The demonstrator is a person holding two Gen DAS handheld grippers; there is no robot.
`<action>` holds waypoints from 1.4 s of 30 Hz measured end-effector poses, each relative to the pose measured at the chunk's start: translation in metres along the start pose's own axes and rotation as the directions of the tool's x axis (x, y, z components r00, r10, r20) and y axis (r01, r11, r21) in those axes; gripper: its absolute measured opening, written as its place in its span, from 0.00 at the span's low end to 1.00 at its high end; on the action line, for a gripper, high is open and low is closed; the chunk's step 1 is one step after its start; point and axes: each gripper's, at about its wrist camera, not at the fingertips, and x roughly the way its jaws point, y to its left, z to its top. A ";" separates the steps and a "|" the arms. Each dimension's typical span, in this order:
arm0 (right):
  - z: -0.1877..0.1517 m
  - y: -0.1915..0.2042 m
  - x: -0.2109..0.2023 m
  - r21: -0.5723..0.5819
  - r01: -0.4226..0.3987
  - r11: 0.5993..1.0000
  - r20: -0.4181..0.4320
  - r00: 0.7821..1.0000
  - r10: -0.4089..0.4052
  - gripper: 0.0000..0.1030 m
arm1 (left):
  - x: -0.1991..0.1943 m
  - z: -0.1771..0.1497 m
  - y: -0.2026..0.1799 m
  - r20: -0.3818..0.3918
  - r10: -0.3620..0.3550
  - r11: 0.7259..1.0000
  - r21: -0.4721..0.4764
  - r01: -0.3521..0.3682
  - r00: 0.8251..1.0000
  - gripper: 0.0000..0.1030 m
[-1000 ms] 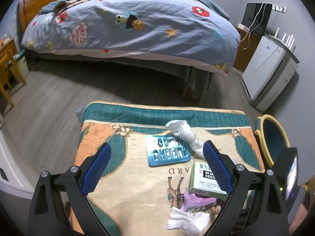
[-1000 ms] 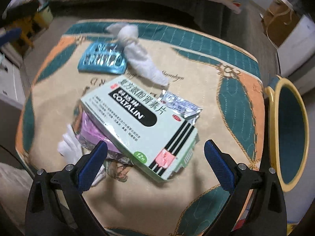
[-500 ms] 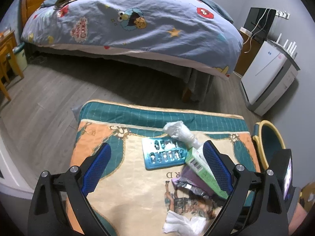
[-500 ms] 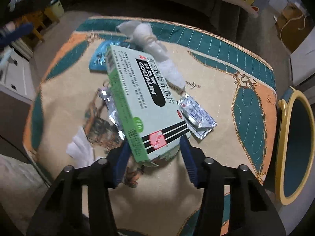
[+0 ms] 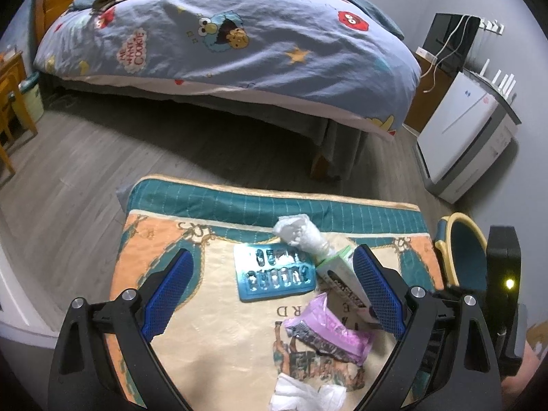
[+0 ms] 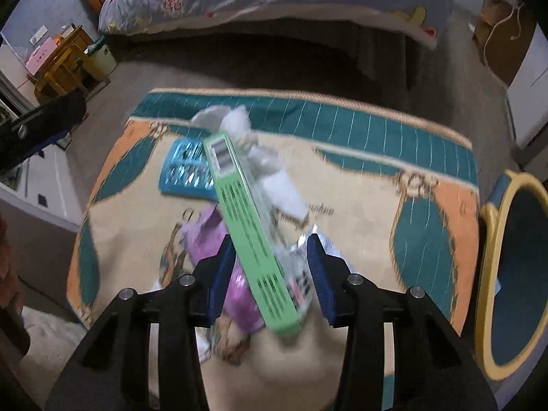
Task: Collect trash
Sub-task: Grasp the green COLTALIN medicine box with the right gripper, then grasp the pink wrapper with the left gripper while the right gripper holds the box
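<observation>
The right claw (image 6: 272, 272) is closed on the green medicine box (image 6: 251, 239), lifted and tilted above the surface (image 6: 359, 205).

The left claw (image 5: 274, 291) is wide open and holds nothing; it hangs above the patterned surface, with its blue fingers (image 5: 167, 291) on both sides of the trash. On the cloth lie a blue blister pack (image 5: 274, 272), a twisted white tissue (image 5: 301, 234) touching the far corner of the pack, a purple wrapper (image 5: 328, 332) and a crumpled white tissue (image 5: 304, 394) at the near edge. A silver foil packet (image 6: 298, 267) shows just behind the box, between the right fingers. A yellow-rimmed bin (image 6: 513, 274) stands just beside the right edge of the surface. Behind is a bed (image 5: 222, 44) with a cartoon cover.
</observation>
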 end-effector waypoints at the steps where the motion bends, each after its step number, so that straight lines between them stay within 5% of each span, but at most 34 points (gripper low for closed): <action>1: 0.001 0.000 0.003 0.002 -0.003 1.000 0.004 1.000 0.003 0.42 | 0.001 0.000 -0.001 -0.001 0.003 1.000 0.007 -0.003 1.000 0.91; 8: 0.001 0.003 -0.002 -0.015 -0.029 0.999 -0.001 1.000 0.029 0.17 | 0.008 0.000 0.005 -0.014 0.028 1.000 0.006 -0.028 1.000 0.91; 12: 0.001 -0.006 -0.040 0.009 -0.040 0.999 0.042 0.998 0.040 0.17 | 0.014 -0.002 -0.001 -0.027 0.021 1.000 0.021 -0.020 0.999 0.91; 20: -0.025 -0.047 -0.103 0.062 0.086 0.994 0.080 0.993 -0.091 0.17 | 0.046 -0.034 -0.047 -0.131 0.029 0.982 0.191 -0.004 0.991 0.91; 31: -0.028 -0.069 -0.102 0.121 0.091 0.989 0.114 0.988 -0.105 0.17 | 0.086 -0.075 -0.072 -0.268 0.102 0.968 0.247 -0.034 0.958 0.88; 34: -0.030 -0.075 -0.103 0.136 0.103 0.985 0.106 0.987 -0.118 0.17 | 0.090 -0.076 -0.070 -0.293 0.089 0.973 0.228 -0.020 0.952 0.80; 39: -0.035 -0.084 -0.107 0.150 0.112 0.982 0.101 0.987 -0.128 0.17 | 0.095 -0.080 -0.066 -0.356 0.052 0.980 0.197 0.021 0.933 0.29; 42: -0.038 -0.087 -0.114 0.155 0.114 0.981 0.107 0.986 -0.131 0.17 | 0.083 -0.074 -0.069 -0.312 0.050 0.977 0.211 0.018 0.949 0.14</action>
